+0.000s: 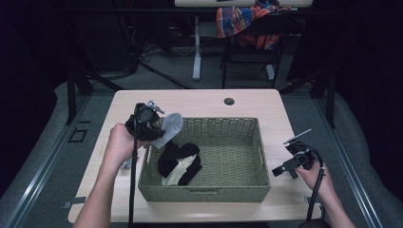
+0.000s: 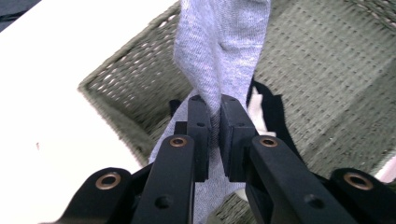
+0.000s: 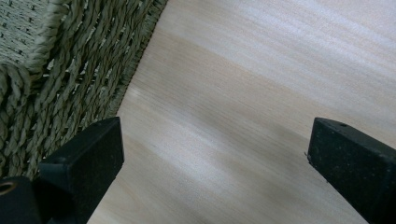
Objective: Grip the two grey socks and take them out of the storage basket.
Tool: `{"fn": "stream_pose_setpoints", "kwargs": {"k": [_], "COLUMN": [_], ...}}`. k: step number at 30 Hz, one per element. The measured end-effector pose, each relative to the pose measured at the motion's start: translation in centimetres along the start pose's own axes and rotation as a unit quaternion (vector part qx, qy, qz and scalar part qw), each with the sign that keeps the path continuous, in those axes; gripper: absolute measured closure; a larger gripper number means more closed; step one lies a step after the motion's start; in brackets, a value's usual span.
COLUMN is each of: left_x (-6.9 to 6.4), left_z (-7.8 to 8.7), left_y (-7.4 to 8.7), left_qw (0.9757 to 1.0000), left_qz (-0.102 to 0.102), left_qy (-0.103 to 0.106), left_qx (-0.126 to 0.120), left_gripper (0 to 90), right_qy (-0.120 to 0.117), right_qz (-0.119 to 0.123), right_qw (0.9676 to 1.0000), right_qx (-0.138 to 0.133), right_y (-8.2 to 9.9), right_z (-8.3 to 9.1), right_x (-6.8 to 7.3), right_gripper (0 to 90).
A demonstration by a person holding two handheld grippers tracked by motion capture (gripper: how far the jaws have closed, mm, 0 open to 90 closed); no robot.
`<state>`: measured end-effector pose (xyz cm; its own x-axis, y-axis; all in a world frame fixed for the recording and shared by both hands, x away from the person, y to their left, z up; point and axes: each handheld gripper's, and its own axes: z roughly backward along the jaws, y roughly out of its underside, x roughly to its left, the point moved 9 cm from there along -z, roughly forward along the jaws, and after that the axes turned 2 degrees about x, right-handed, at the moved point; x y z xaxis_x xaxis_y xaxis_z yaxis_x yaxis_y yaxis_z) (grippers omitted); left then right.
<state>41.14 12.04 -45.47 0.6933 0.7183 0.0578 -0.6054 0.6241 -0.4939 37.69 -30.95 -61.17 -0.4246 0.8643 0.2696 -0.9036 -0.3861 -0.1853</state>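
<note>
Over the left rim of the woven basket (image 1: 204,194), the left gripper (image 1: 151,129) has its jaws clenched on a grey sock (image 1: 170,129); in the left gripper view the fabric (image 2: 219,51) is pinched between the two black pads and rises past them, with more of it trailing below the jaws; part of the sock looks to hang outside the basket wall, near the person's left hand (image 1: 119,142). Inside the basket, at its left end, a black and cream sock (image 1: 179,162) lies bunched on the woven floor. The right gripper (image 1: 285,168) rests low over the table (image 1: 209,102) just beside the basket's right wall, its jaws spread wide with nothing between them, as the right gripper view shows (image 3: 215,158).

The step in hand appears to be dropping the grey sock into the basket; to do it well, carry the whole length across the rim first, so no tail catches on the weave; release only once the sock hangs clear over the floor beside the other; the grip sits mid-fabric, so a loose end may drape over the edge.
</note>
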Motion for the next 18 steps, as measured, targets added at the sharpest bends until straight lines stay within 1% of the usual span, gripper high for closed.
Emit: {"fn": "stream_pose_setpoints", "kwargs": {"k": [2, 3, 5, 6, 7, 9, 10, 11, 13, 14, 15, 16, 17, 18], "left_x": [0.4, 0.6, 1.0, 1.3, 1.5, 1.9, 2.1, 2.4, 3.0, 3.2, 3.5, 3.8, 4.1, 4.3], "left_z": [0.3, 0.4, 0.6, 0.7, 0.9, 1.1, 1.3, 1.5, 1.9, 2.0, 2.1, 2.2, 2.2, 2.2], "left_y": [0.2, 0.3, 0.4, 0.5, 0.6, 0.8, 0.9, 1.0, 1.2, 1.3, 1.5, 1.6, 1.7, 1.9], "left_qw": [1.0, 1.0, 0.9999, 0.9999, 0.9998, 0.9997, 0.9995, 0.9994, 0.999, 0.9989, 0.9987, 0.9983, 0.9982, 0.998], "left_qz": [0.006, 0.007, 0.013, 0.014, 0.017, 0.021, 0.025, 0.028, 0.035, 0.038, 0.042, 0.048, 0.05, 0.054], "left_qy": [-0.003, -0.005, -0.008, -0.01, -0.013, -0.013, -0.017, -0.021, -0.024, -0.025, -0.028, -0.029, -0.029, -0.031], "left_qx": [-0.001, -0.002, -0.003, -0.002, -0.003, -0.004, -0.008, -0.008, -0.011, -0.011, -0.012, -0.015, -0.015, -0.012], "left_gripper": [84.3, 84.3, 84.3, 84.3, 84.3, 84.3, 84.3, 84.2, 84.2, 84.3, 84.3, 84.2, 84.2, 84.2], "right_qy": [-0.004, 0.0, -0.002, -0.001, -0.004, 0.0, -0.001, -0.004, -0.004, -0.006, -0.004, -0.003, -0.005, -0.003], "right_qz": [-0.005, -0.004, -0.019, -0.019, -0.011, -0.017, -0.01, -0.022, -0.005, -0.033, -0.019, -0.013, -0.028, -0.027], "right_qw": [1.0, 1.0, 0.9996, 0.9996, 0.9999, 0.9997, 0.9999, 0.9995, 1.0, 0.9989, 0.9997, 0.9999, 0.9992, 0.9993], "right_qx": [-0.006, -0.005, -0.018, -0.019, -0.012, -0.018, -0.012, -0.024, -0.002, -0.034, -0.018, -0.01, -0.026, -0.025], "right_y": [0.0, 0.0, -0.1, -0.1, 0.0, 0.0, 0.1, 0.1, 0.4, 0.1, 0.4, 0.6, 0.5, 0.6], "right_z": [0.0, 0.0, -0.2, -0.2, -0.1, -0.1, -0.1, -0.2, 0.1, -0.3, 0.0, 0.1, -0.1, 0.0], "right_x": [0.1, 0.0, 0.2, 0.1, 0.1, 0.0, -0.1, 0.0, -0.1, 0.1, -0.1, -0.2, -0.1, -0.2], "right_gripper": [3.5, 3.5, 3.5, 3.5, 3.5, 3.5, 3.5, 3.5, 3.5, 3.5, 3.4, 3.5, 3.4, 3.4]}}
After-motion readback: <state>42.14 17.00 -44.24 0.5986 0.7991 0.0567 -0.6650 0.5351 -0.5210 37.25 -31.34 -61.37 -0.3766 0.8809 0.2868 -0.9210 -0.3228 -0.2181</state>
